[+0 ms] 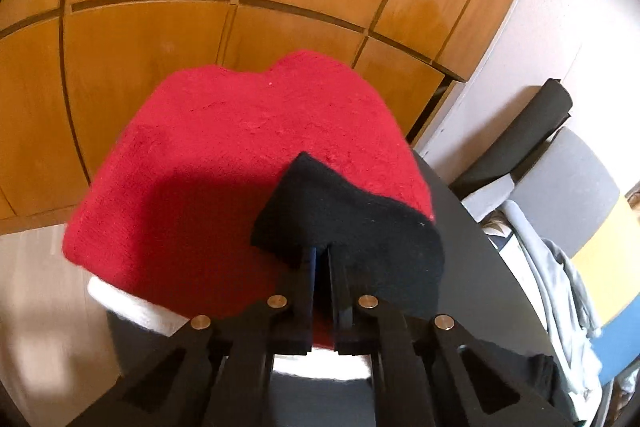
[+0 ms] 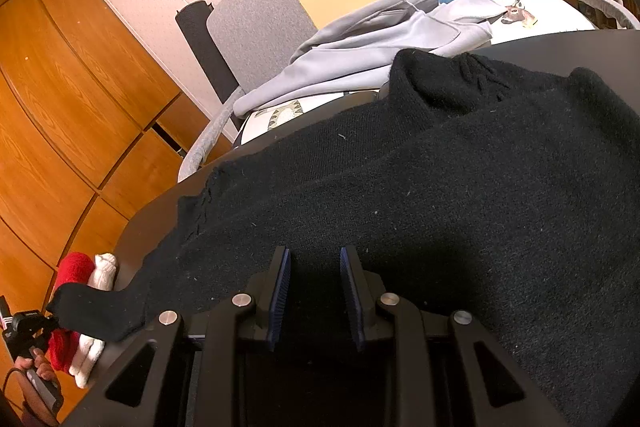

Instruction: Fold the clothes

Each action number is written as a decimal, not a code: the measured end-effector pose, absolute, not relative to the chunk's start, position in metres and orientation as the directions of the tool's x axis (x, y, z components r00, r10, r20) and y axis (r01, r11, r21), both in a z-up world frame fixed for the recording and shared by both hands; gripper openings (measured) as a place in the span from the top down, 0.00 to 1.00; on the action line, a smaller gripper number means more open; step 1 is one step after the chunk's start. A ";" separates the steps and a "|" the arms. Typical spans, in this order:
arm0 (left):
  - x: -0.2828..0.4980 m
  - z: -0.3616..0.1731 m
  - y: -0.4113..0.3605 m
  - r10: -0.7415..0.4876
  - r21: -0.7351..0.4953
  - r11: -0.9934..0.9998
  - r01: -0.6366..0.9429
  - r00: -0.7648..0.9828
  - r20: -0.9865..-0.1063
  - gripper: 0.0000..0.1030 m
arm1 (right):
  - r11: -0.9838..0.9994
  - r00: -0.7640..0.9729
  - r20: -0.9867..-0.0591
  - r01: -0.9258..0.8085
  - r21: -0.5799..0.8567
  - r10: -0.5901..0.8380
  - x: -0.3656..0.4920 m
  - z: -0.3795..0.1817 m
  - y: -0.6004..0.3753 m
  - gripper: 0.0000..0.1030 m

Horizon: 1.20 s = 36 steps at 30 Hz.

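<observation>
Black sweater (image 2: 440,187) under parted right gripper (image 2: 318,291); left gripper (image 1: 320,255) pinches its sleeve (image 1: 352,227).

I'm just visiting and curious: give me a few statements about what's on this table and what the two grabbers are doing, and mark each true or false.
1. The left gripper is shut on the black sweater's sleeve. True.
2. The sleeve end lies over a red garment. True.
3. The right gripper is clamped shut. False: its jaws stand apart over the black sweater.
4. A green hoodie lies on the chair behind. False: the hoodie is light grey.
</observation>
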<state>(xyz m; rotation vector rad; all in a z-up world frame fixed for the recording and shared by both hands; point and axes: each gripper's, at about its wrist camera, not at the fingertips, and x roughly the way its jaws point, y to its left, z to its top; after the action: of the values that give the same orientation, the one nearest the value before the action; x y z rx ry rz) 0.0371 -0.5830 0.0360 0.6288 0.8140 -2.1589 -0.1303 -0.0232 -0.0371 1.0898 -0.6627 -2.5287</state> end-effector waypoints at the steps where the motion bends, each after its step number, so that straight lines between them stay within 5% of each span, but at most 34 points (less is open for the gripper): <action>1: 0.039 0.042 -0.578 -0.466 -0.355 -0.541 0.762 -0.624 -0.628 0.95 | -0.845 -0.664 -0.599 0.096 0.526 -0.448 -0.130 -0.037 -0.023 0.75; 7: 0.018 0.097 -0.536 -0.439 -0.342 -0.669 0.660 -0.722 -0.534 0.95 | -0.845 -0.664 -0.599 0.095 0.527 -0.448 -0.130 -0.037 -0.023 0.75; 16: -0.083 0.150 -0.382 -0.119 -0.272 -0.917 0.293 -0.850 -0.513 0.96 | -0.861 -0.628 -0.636 0.112 0.496 -0.448 -0.124 -0.023 -0.023 0.75; 25: -0.141 0.122 -0.181 0.158 -0.119 -0.987 -0.108 -0.794 -0.587 0.96 | -0.817 -0.642 -0.614 0.036 0.575 -0.460 -0.070 -0.013 0.027 0.75; 30: -0.154 0.075 -0.124 0.209 -0.132 -0.978 -0.163 -0.705 -0.678 0.96 | -0.799 -0.629 -0.619 0.006 0.601 -0.470 -0.057 -0.017 0.047 0.72; 36: -0.127 0.026 -0.210 0.140 -0.253 -0.965 0.066 -0.688 -0.712 0.94 | -0.794 -0.576 -0.620 0.086 0.602 -0.532 -0.094 -0.004 0.015 0.70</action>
<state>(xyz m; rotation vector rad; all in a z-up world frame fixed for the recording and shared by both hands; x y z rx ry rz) -0.1265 -0.2102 0.0258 1.2553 0.4154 -2.8943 -0.0939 0.0150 -0.0044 1.1929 -0.7454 -2.3921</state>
